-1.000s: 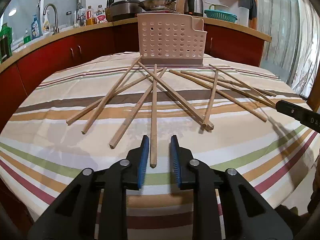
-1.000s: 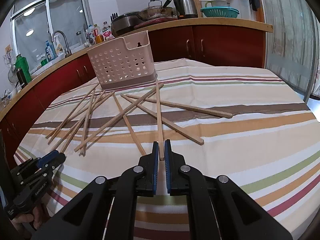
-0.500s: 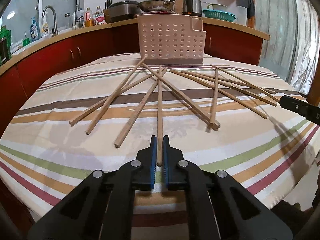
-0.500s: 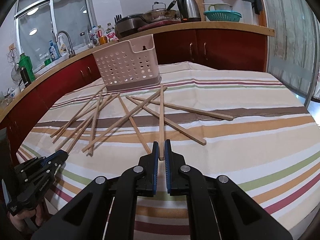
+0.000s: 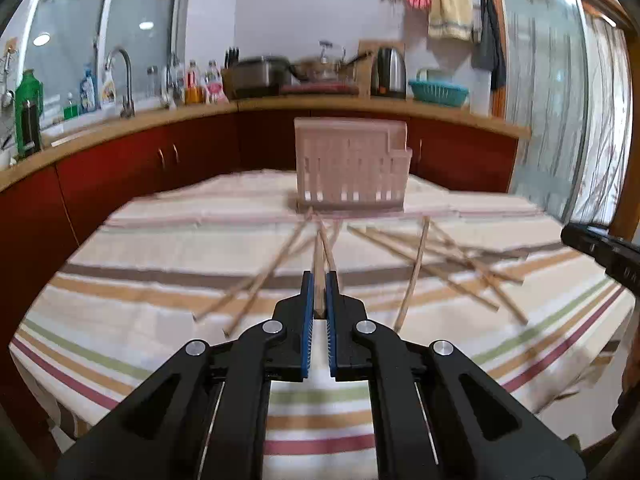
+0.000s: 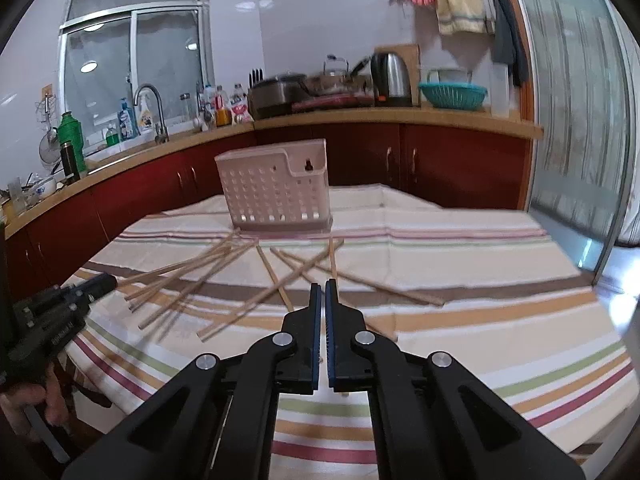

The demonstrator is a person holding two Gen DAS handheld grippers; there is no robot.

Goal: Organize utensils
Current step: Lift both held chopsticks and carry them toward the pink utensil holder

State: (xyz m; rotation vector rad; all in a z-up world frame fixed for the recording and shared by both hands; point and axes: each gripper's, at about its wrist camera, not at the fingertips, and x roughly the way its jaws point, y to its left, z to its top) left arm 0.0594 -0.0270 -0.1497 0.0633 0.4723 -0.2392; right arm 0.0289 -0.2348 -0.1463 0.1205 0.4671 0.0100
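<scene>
Left gripper (image 5: pixel 319 294) jaws clamp a thin, stiff, light wooden chopstick (image 5: pixel 319 258) at its near end. Right gripper (image 6: pixel 320 300) jaws are closed; contents unclear. The chopstick's far end is likely to swing.

chopsticks (image 6: pixel 224 280) on table (image 6: pixel 460 240), before basket (image 6: pixel 276 188)

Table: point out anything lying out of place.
The loose chopsticks lie scattered and crossed on the striped tablecloth, in front of the pink perforated holder, not in it. The holder itself stands upright.
</scene>
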